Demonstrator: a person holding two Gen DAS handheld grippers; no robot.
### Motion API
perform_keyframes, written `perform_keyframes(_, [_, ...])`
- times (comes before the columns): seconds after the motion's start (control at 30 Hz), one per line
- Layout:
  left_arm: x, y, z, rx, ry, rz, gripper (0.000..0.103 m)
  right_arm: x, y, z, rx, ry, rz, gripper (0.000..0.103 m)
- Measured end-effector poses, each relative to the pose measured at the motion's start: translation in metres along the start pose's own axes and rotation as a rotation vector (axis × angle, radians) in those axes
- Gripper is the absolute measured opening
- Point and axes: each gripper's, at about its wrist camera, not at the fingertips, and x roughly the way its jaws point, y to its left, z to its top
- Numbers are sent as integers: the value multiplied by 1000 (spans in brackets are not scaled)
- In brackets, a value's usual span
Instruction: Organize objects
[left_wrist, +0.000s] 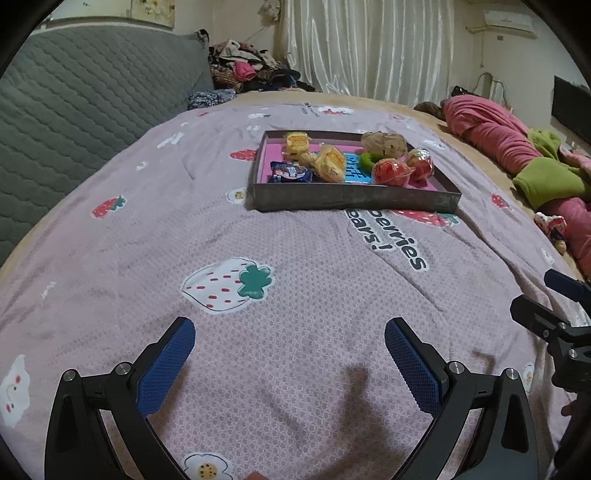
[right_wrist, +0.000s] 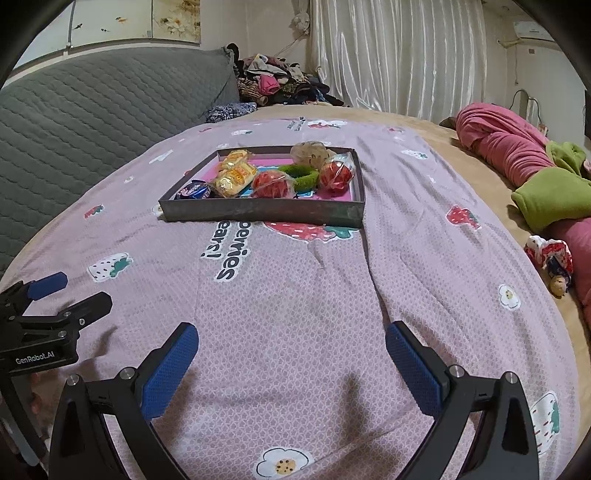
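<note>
A shallow dark box (left_wrist: 354, 199) with a pink floor sits on the bed; it also shows in the right wrist view (right_wrist: 258, 214). It holds yellow wrapped cakes (left_wrist: 330, 162), a blue snack packet (left_wrist: 290, 173), two red wrapped balls (left_wrist: 391, 171), a green scrunchie (right_wrist: 301, 175) and a beige scrunchie (left_wrist: 384, 144). My left gripper (left_wrist: 290, 332) is open and empty, low over the blanket well short of the box. My right gripper (right_wrist: 291, 336) is open and empty, also short of the box, to the left gripper's right.
A pink strawberry-print blanket (left_wrist: 258, 240) covers the bed. A grey quilted headboard (left_wrist: 74, 96) stands at the left. Pink and green bedding (right_wrist: 535, 177) and a small doll (right_wrist: 550, 262) lie at the right edge. Clothes (left_wrist: 243, 66) are piled behind.
</note>
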Motion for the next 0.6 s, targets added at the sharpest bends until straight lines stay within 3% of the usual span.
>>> perform_keyframes(0.37, [6,3,1,1,3,34,102,5,1,-1,-3,7,-2,102])
perform_keyframes(0.6, [9,2,0,2,7,4,102,6,-1,-3,0,17,-9,102])
